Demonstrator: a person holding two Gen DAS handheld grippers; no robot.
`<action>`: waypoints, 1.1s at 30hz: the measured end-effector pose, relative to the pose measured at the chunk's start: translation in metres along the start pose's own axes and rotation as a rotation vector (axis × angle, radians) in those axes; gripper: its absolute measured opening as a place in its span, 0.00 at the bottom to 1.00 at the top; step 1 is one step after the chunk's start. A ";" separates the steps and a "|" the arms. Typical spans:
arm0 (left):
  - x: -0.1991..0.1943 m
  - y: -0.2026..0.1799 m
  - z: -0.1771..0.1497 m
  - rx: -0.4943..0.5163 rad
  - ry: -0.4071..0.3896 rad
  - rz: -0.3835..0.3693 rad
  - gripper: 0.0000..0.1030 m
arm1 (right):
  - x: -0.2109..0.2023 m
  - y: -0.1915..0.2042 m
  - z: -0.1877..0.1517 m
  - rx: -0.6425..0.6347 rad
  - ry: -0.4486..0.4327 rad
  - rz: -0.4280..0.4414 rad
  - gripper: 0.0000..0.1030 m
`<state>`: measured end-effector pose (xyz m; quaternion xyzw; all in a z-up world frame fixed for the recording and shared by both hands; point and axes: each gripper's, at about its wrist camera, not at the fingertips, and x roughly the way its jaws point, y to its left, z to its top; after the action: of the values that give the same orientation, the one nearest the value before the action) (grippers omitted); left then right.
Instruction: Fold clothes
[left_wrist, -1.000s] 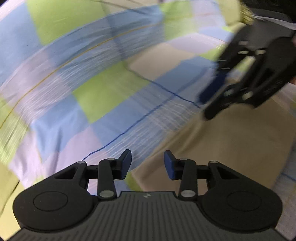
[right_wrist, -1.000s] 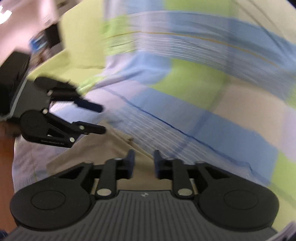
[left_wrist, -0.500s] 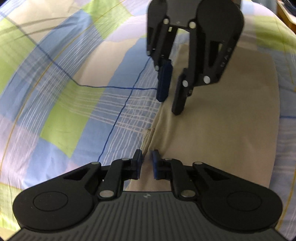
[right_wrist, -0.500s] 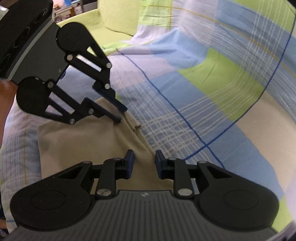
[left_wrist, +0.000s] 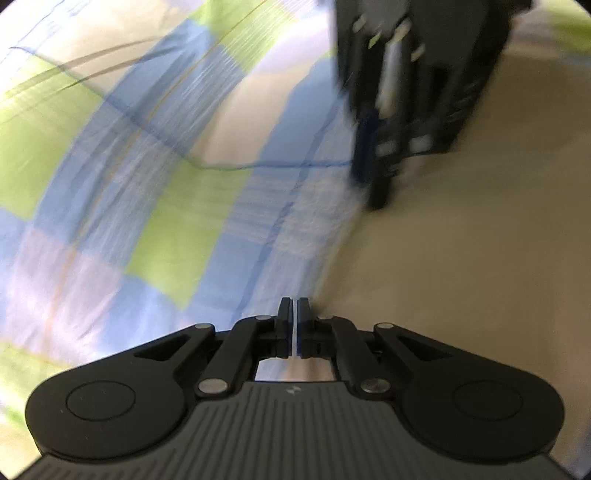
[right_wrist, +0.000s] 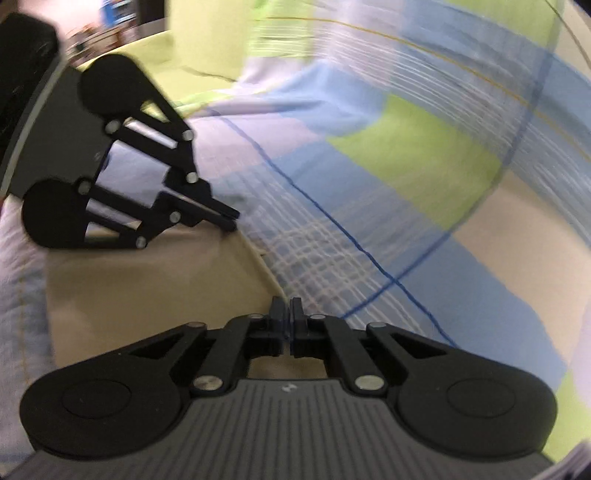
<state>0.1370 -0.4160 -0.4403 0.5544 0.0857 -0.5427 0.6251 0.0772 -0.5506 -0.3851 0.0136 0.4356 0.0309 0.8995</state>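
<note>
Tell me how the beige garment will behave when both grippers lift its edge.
The beige garment lies flat and thin on the checked bedsheet, so it is probably floppy and light. Held only at its edge by the left hand-held gripper and right hand-held gripper, it will likely drape and sag between them.

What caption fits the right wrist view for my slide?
Both grippers, right gripper and left gripper, shut at the edge of the beige garment lying on a checked bedsheet.

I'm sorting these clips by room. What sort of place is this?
Probably a bedroom: the beige garment lies on a soft checked bedsheet in blue, green and cream, with a green cushion or pillow behind. Both grippers are shut at the garment's edge.
</note>
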 end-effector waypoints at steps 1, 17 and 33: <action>-0.002 0.010 0.000 -0.060 0.002 -0.002 0.02 | -0.004 -0.001 0.001 0.025 -0.006 -0.041 0.25; -0.005 0.040 -0.015 -0.542 -0.008 -0.193 0.10 | -0.031 -0.026 -0.037 0.249 -0.031 -0.162 0.00; -0.040 0.016 -0.042 -0.756 0.113 -0.097 0.21 | -0.087 0.036 -0.096 0.366 -0.039 -0.203 0.07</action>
<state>0.1542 -0.3624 -0.4179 0.3093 0.3401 -0.4706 0.7531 -0.0538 -0.5205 -0.3748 0.1334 0.4156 -0.1399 0.8888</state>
